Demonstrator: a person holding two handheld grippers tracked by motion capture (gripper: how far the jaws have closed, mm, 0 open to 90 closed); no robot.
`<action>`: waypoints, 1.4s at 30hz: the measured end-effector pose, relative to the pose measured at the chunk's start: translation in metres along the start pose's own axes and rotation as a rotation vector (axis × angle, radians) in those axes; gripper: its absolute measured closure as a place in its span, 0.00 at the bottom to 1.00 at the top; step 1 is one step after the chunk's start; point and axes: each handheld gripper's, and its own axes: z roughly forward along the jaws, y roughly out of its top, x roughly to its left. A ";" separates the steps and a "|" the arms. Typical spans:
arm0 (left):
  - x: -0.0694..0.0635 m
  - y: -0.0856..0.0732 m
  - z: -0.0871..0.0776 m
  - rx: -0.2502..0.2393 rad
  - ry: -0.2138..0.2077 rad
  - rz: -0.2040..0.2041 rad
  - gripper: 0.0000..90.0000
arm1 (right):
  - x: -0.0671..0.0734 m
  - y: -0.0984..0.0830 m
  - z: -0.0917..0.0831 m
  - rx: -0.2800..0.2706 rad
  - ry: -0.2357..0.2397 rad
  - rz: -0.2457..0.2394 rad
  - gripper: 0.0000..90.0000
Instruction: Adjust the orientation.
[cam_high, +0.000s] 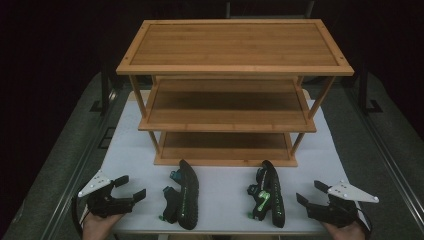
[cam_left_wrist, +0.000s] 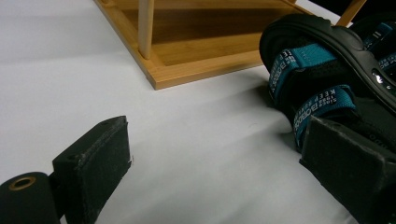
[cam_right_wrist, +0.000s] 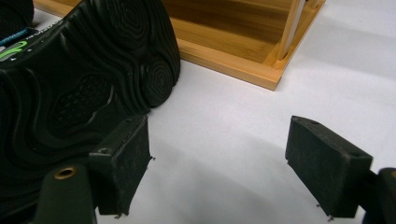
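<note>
1. Before the bamboo rack (cam_high: 235, 70), on the white table (cam_high: 225, 200), both sandals lay on their sides, each with its toe end just short of the rack's lowest shelf.
2. My left gripper (cam_high: 131, 190) hovered off the left front corner of the rack, to the outer side of the teal-strapped sandal (cam_high: 182, 195); its jaws stood wide apart and held nothing.
3. My right gripper (cam_high: 311, 192) hovered off the right front corner of the rack, to the outer side of the green-trimmed sandal (cam_high: 267, 192); its jaws were spread as well, and empty.
4. From the left gripper view, the teal-strapped sandal (cam_left_wrist: 322, 84) lay just past my right-hand pad, its straps turned towards me and the rack's foot (cam_left_wrist: 201, 70) beyond it.
5. From the right gripper view, the green-trimmed sandal (cam_right_wrist: 79, 79) showed me its ribbed sole, close beside my left-hand pad, with the rack's corner post (cam_right_wrist: 287, 42) farther off.
6. I judged the step in hand to be the approach: neither sandal was grasped, and all three shelves of the rack were bare.
7. The next move, I reckoned, called for sliding each gripper inward until its jaws straddled a sandal's edge, closing firmly on sole and strap, then lifting towards a shelf of the rack.
</note>
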 end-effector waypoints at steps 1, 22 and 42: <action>0.000 0.000 0.000 0.000 0.000 0.000 0.08 | 0.000 0.000 0.000 0.000 -0.001 -0.002 0.24; -0.016 -0.005 0.007 0.083 -0.047 0.073 0.08 | 0.003 0.003 -0.003 -0.010 0.003 -0.005 0.24; -0.040 0.005 0.044 0.190 -0.137 0.150 0.35 | 0.006 0.004 -0.003 -0.013 0.004 -0.011 0.24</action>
